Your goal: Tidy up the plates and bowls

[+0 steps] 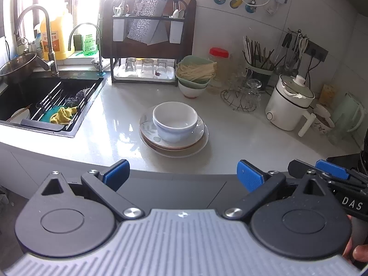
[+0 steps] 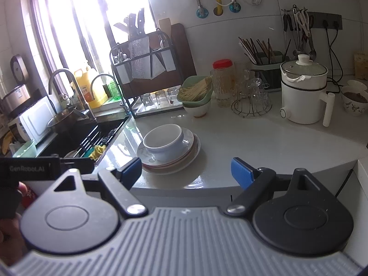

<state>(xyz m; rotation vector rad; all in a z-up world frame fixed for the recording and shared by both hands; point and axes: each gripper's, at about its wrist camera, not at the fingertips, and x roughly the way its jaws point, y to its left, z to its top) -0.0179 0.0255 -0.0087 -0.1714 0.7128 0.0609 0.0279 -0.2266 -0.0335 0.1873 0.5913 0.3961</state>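
Where plates [image 1: 174,145] stack, lower rims half hidden

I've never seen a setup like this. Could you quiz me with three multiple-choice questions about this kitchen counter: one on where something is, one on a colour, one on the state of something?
1. Where does the white bowl sit?
A. in the sink
B. on the stack of plates
C. on the dish rack

2. What colour is the lid of the jar behind the noodles?
A. red
B. blue
C. yellow

3. How do both grippers stand?
A. shut on a plate
B. shut on the bowl
C. open, holding nothing

Answers:
1 B: the bowl rests upright on the top plate.
2 A: its cap is plainly red.
3 C: the left gripper and right gripper show blue pads wide apart, short of the dishes.
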